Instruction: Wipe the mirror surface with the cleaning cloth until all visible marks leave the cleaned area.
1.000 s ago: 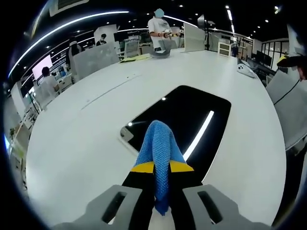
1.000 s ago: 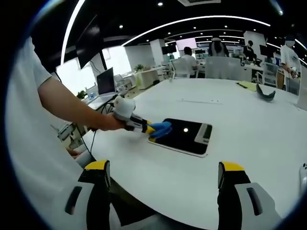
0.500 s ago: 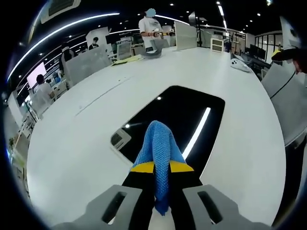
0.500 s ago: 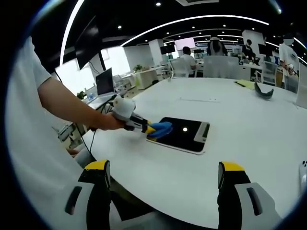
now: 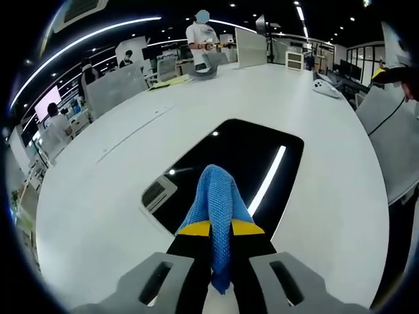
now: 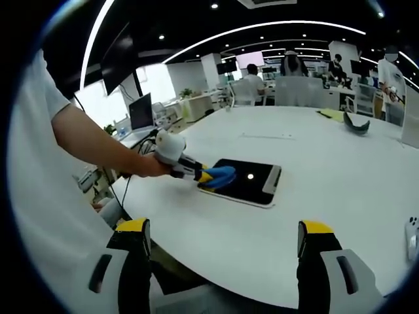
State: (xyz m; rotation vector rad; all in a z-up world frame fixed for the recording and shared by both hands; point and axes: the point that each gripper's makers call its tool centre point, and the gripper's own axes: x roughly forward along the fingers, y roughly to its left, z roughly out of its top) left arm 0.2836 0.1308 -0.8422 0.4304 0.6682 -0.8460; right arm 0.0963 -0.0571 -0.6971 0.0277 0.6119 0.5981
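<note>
A flat dark mirror (image 5: 242,163) lies on the white table (image 5: 105,196), reflecting ceiling lights; it has a pale tab (image 5: 157,193) at one end. My left gripper (image 5: 220,227) is shut on a blue cleaning cloth (image 5: 216,196) that rests on the mirror's near edge. In the right gripper view the mirror (image 6: 245,183) lies mid-table with the cloth (image 6: 219,175) at its left edge, held by the left gripper (image 6: 204,175) in a person's hand. My right gripper (image 6: 222,243) stands open, well short of the mirror, with nothing between its jaws.
A white controller-like object (image 5: 325,88) lies far right on the table, and a dark curved object (image 6: 357,124) lies farther back. Upright panels (image 5: 118,82) and people (image 5: 203,39) stand around the far edge. The person's arm (image 6: 91,147) reaches in from the left.
The mirror sits slightly farther left in both views than a second ago; the cloth stays clamped at its edge. The right gripper stays open.
</note>
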